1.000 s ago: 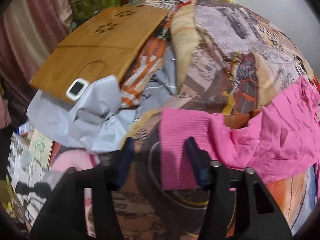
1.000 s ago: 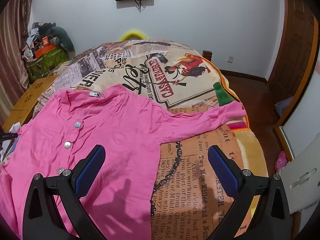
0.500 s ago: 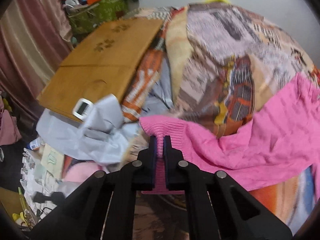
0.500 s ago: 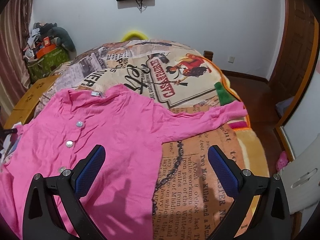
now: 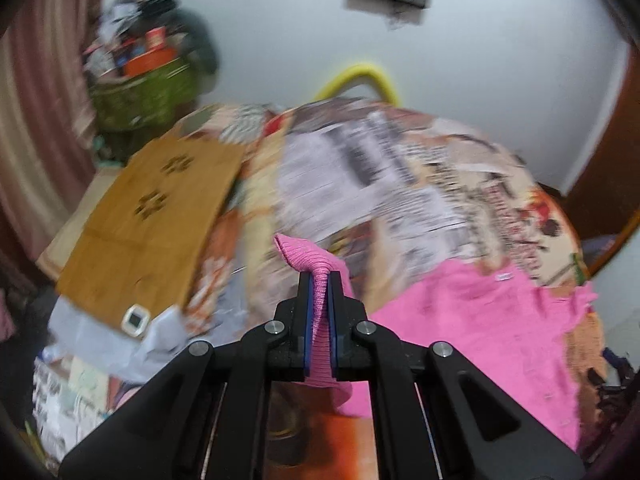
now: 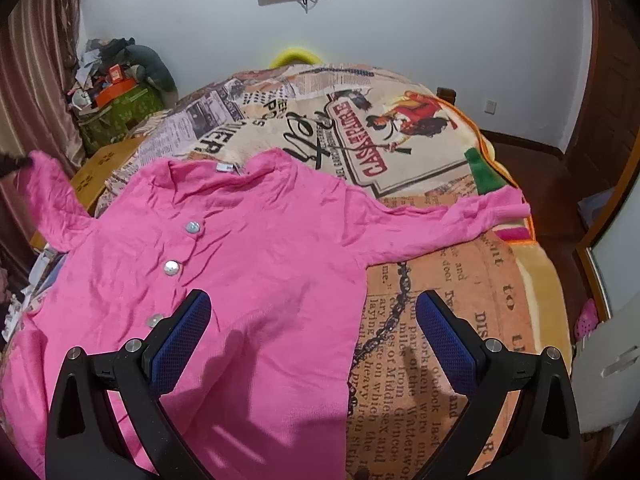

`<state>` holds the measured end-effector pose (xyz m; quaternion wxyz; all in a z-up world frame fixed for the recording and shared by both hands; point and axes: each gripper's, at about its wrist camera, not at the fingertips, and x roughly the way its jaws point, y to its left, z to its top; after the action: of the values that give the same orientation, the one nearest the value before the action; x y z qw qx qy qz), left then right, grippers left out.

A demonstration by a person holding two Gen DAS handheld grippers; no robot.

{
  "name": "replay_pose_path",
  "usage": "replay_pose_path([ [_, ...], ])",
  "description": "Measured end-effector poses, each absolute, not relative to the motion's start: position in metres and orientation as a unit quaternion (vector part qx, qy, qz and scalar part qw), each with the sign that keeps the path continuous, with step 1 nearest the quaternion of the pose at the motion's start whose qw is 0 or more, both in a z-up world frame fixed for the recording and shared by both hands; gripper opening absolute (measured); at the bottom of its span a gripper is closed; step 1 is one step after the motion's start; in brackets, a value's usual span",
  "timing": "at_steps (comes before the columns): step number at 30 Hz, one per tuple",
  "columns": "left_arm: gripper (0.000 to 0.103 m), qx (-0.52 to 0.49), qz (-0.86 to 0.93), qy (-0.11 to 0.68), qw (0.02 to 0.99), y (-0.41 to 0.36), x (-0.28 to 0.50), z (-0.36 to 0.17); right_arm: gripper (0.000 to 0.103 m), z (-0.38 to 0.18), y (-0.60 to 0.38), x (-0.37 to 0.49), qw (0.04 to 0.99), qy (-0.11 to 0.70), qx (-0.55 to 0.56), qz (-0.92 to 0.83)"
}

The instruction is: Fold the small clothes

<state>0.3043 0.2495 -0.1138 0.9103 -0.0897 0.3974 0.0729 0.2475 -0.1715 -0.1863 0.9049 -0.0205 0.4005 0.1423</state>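
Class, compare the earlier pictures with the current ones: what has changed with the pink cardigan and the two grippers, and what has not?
The left gripper closed its jaws on the sleeve cuff of the pink cardigan and lifted it off the blanket. The right gripper stayed open above the cardigan; the other sleeve lies unmoved.

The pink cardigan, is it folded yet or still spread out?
Mostly spread: the cardigan lies flat on the bed, one sleeve stretched out. The other cuff is pinched up by the left gripper.
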Motion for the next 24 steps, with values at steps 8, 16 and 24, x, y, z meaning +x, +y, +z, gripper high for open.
replay_pose_path([
  [8, 0.005, -0.061, -0.024, 0.41, 0.91, 0.146, 0.356, -0.106, 0.101, -0.156, -0.193, 0.251, 0.92, 0.372, -0.029, 0.123],
  [16, 0.005, -0.049, -0.073, 0.472, 0.877, 0.081, 0.392, -0.165, 0.101, -0.141, -0.249, 0.278, 0.925, 0.37, -0.012, 0.08],
  [24, 0.005, -0.043, -0.085, 0.519, 0.85, 0.05, 0.414, -0.218, 0.101, -0.161, -0.301, 0.32, 0.918, 0.395, 0.022, 0.039],
])
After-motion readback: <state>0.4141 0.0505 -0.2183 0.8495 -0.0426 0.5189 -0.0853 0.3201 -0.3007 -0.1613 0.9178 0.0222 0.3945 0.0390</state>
